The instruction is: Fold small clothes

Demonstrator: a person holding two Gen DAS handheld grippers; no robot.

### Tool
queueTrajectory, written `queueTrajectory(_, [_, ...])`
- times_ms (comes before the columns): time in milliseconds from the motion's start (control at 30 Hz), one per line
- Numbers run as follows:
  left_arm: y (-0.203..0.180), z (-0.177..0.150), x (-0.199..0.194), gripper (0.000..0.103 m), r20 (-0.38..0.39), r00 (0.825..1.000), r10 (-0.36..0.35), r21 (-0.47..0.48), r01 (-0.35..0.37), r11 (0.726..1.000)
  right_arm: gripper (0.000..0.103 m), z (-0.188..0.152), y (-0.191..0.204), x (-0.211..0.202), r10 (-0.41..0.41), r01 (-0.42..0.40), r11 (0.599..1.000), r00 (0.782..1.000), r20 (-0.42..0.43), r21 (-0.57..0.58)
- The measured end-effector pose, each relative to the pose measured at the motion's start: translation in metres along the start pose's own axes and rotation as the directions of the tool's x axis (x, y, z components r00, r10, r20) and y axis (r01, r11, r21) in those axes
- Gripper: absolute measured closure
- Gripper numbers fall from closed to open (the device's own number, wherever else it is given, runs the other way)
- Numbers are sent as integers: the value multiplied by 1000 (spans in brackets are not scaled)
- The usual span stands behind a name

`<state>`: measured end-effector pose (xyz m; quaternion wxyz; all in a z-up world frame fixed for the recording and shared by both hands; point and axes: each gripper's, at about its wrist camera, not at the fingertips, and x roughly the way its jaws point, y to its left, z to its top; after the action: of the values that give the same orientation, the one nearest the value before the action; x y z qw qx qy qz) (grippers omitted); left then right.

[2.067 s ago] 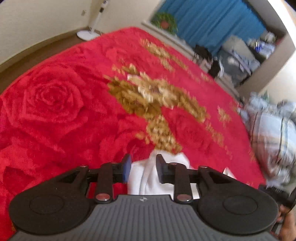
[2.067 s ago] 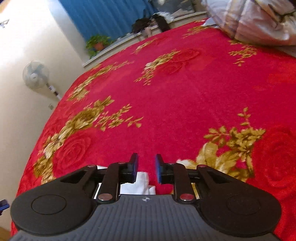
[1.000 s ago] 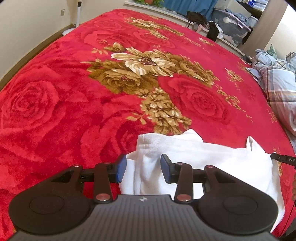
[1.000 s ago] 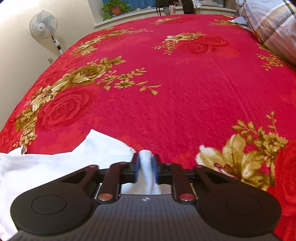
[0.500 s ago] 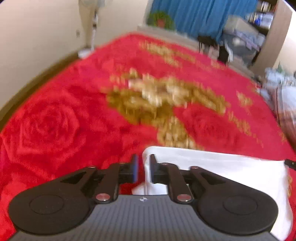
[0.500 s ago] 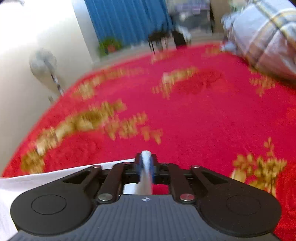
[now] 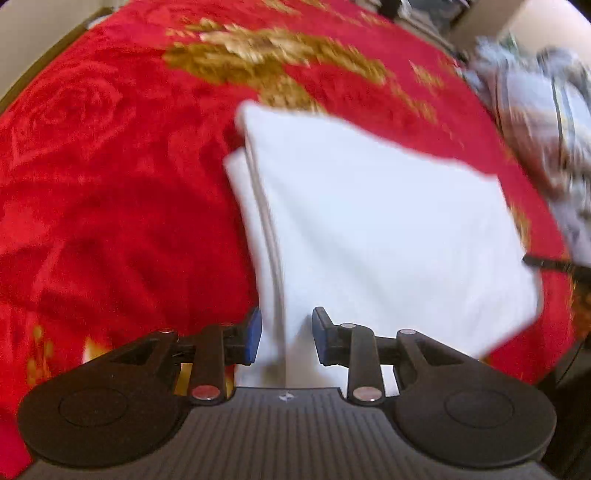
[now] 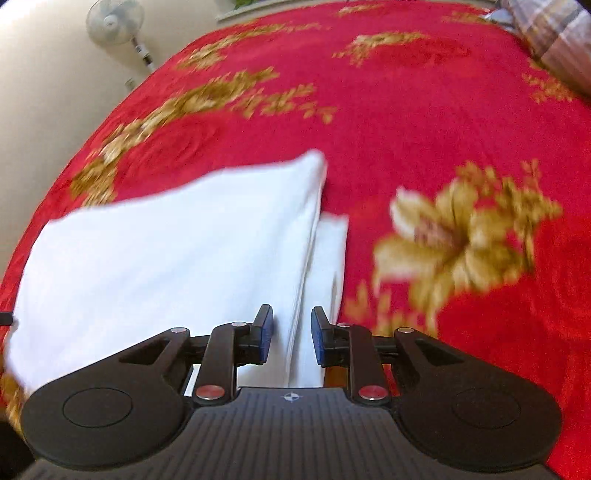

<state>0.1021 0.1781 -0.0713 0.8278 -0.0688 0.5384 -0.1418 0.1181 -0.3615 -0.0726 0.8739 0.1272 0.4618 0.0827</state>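
- Looking along both grippers, we see one white cloth (image 7: 384, 229) lying folded on the red blanket (image 7: 110, 177), near the blanket's front edge, where we stand.
- Half a second ago both grippers were pinched on the cloth's edges and held them up; now the left gripper (image 7: 287, 336) and the right gripper (image 8: 291, 336) both stand with jaws apart, and the cloth lies flat between and ahead of them.
- Each gripper hovers over a side edge of the cloth: the left over its left edge, the right over its right edge (image 8: 314, 236). The fabric shows in the gap between the blue pads, but we cannot tell whether the pads touch it.
- We judge that a fold has just been laid down and let go. A top layer sits over a lower one, and the lower layer sticks out a little at each side.
- For the task this means one fold is likely done. Whether another fold is wanted we cannot say from here.
- Both views are blurred, so fine creases are lost to us.
- Counting: one cloth, two grippers, one blanket, one standing fan (image 8: 112, 22) by the wall, and one plaid quilt (image 7: 546, 122) at the blanket's far right corner.
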Motion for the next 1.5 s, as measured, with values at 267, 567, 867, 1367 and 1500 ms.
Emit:
queueTrajectory(267, [-6, -42, -14, 75, 8, 1000, -5, -7, 5, 1000, 78, -50, 4, -36, 0, 0, 1000, 1000, -11, -17])
queueTrajectory(567, [3, -56, -64, 100, 172, 982, -80, -98, 98, 990, 100, -64, -9, -72, 60, -71, 989, 995, 81, 128])
queueTrajectory(867, [6, -66, -41, 84, 23, 998, 54, -116, -51, 992, 99, -75, -35, -59, -81, 84, 967, 996, -23, 239])
queueTrajectory(1367, [31, -47, -7, 34, 33, 998, -47, -323, 55, 945, 57, -65, -5, -19, -95, 98, 987, 995, -30, 128])
queueTrajectory(1500, [25, -47, 3, 35, 51, 998, -33, -277, 46, 960, 58, -63, -5, -21, -98, 103, 984, 994, -39, 143])
